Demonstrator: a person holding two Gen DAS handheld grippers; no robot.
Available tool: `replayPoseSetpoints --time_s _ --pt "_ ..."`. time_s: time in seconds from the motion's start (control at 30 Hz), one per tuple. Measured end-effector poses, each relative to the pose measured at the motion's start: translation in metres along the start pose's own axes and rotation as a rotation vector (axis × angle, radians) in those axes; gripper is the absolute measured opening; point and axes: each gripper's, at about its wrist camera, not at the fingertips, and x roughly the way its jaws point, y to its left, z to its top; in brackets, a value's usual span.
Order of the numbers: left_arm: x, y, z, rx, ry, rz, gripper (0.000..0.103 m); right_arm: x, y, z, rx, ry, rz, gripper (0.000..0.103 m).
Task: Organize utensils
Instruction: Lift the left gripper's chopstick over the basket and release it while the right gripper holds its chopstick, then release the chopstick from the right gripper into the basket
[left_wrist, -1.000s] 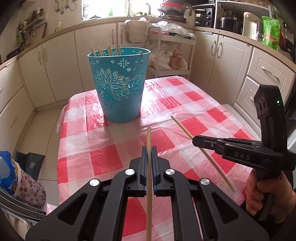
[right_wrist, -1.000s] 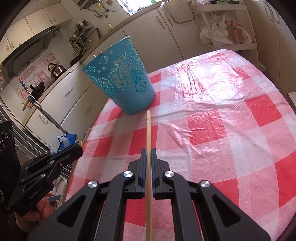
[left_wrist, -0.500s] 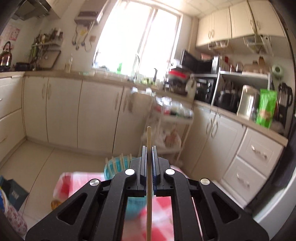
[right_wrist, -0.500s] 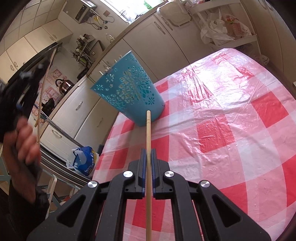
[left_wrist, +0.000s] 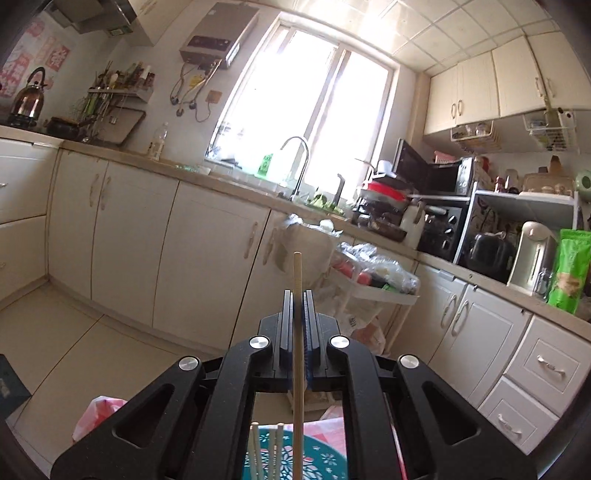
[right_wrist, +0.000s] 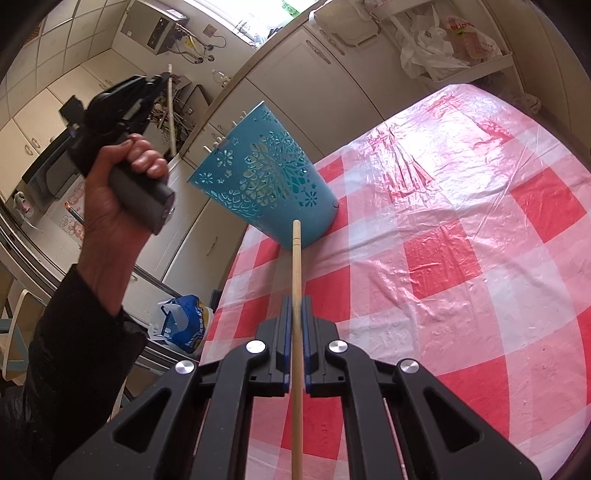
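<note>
Basket (right_wrist: 269, 184): blue, upright on the checked table (right_wrist: 480, 236), several chopsticks already standing inside.
Change: left gripper (left_wrist: 297, 295) has swung up from table level to above the basket; its view now shows the rim directly below.
Meaning: left stick looks close to a drop; right one waits its turn.
Left chopstick (left_wrist: 297, 354): clenched in the jaws, long axis along the fingers, roughly upright over the basket.
Right gripper (right_wrist: 294, 302): unmoved near the basket, jaws clamped on the right chopstick (right_wrist: 296, 266), tip aimed at the basket's base.
</note>
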Motion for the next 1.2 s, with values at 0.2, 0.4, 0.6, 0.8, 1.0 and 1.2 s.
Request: replayPoseSetpoints --time_s 0.2,0.4,0.6,0.8,1.0,1.2 --pt "0.011 0.012 -0.018 0.016 0.043 0.035 0.005 0.0 0.004 0.001 -0.014 -0.013 -0.01 0.006" --pt "0.004 0.027 -0.028 0.0 0.072 0.05 0.005 -0.006 0.008 0.004 -0.03 -0.051 -0.024 0.006" --pt "-0.023 0.028 -0.036 0.041 0.127 0.027 0.009 -0.028 0.038 0.034 -0.085 -0.202 0.018 0.006" --pt "-0.085 0.059 -0.064 -0.043 0.159 0.032 0.039 -0.013 0.111 0.118 -0.203 -0.404 0.063 0.006" --pt "-0.137 0.09 -0.112 -0.13 0.222 0.043 0.043 0.053 0.157 0.176 -0.287 -0.51 -0.049 0.006" --pt "-0.175 0.108 -0.14 -0.162 0.279 0.08 0.056 0.107 0.149 0.172 -0.338 -0.43 -0.207 0.006"
